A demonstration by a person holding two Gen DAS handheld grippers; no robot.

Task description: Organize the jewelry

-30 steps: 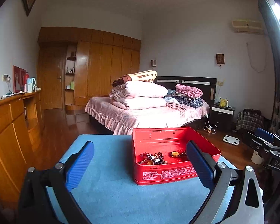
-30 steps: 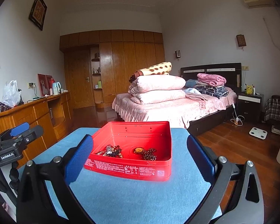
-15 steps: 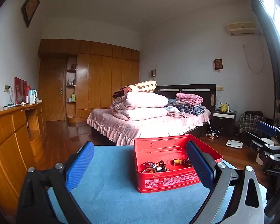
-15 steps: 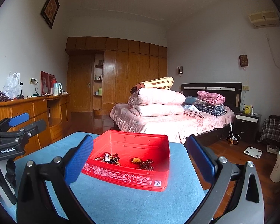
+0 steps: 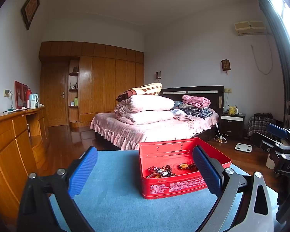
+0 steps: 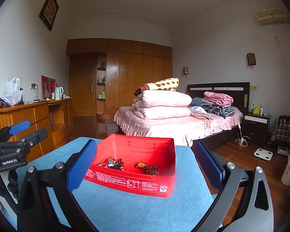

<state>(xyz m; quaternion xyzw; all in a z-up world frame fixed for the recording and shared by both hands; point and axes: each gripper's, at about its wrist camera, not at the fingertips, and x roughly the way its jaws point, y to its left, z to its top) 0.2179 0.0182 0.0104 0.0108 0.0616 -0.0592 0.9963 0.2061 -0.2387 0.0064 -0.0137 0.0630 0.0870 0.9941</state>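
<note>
While both jaws gape wide, left gripper [image 5: 145, 171] and right gripper [image 6: 145, 166] should dip slowly into the red tin [image 6: 133, 182], singling one bead bracelet [image 6: 151, 169].

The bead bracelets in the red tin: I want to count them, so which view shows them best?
The right wrist view: the bracelets lie unobstructed in the tin. In the left wrist view, the left hand-held gripper covers part of the bracelets.

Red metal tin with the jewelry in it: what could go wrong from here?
The dark bead strands and the watch-like piece lie tangled in the red metal tin, so one pull may drag several out. The tin sits unheld on the blue cloth; both jaws stand open, so it could slide.
</note>
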